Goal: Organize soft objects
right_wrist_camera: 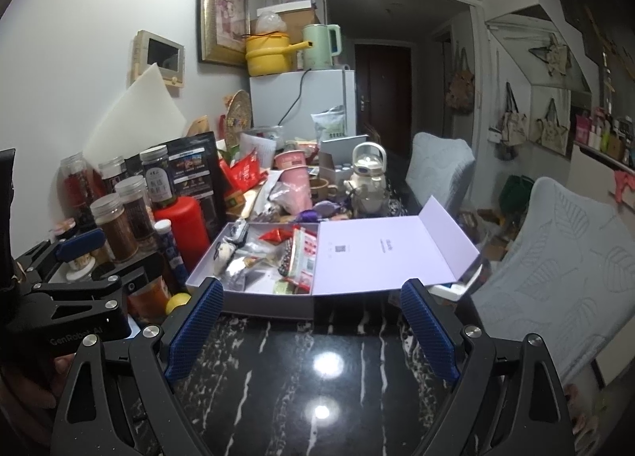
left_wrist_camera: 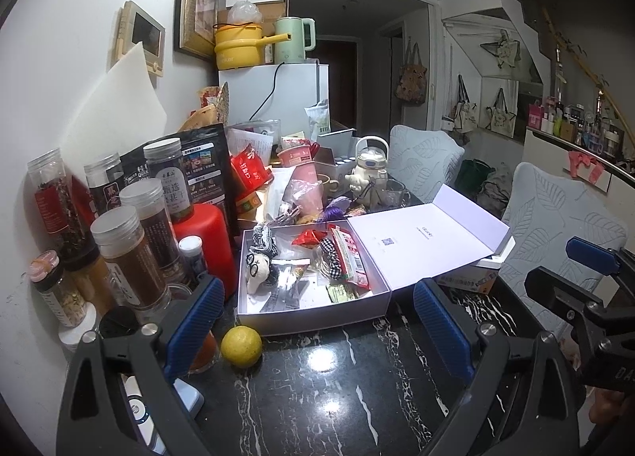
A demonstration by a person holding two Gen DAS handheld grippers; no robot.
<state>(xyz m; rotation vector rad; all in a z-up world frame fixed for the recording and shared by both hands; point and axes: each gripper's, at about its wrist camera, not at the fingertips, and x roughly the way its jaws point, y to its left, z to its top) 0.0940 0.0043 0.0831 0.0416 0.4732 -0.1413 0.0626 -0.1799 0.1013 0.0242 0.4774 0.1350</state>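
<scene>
Left gripper [left_wrist_camera: 317, 321] wide open, empty; box [left_wrist_camera: 313, 313] just ahead, lemon [left_wrist_camera: 241, 345] by left finger. Right gripper [right_wrist_camera: 313, 329] wide open, empty, box ahead.

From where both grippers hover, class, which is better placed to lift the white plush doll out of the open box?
Probably the left gripper: open and empty, with the plush doll just ahead by the box's left wall. The right gripper, also open, faces the lid side.
</scene>
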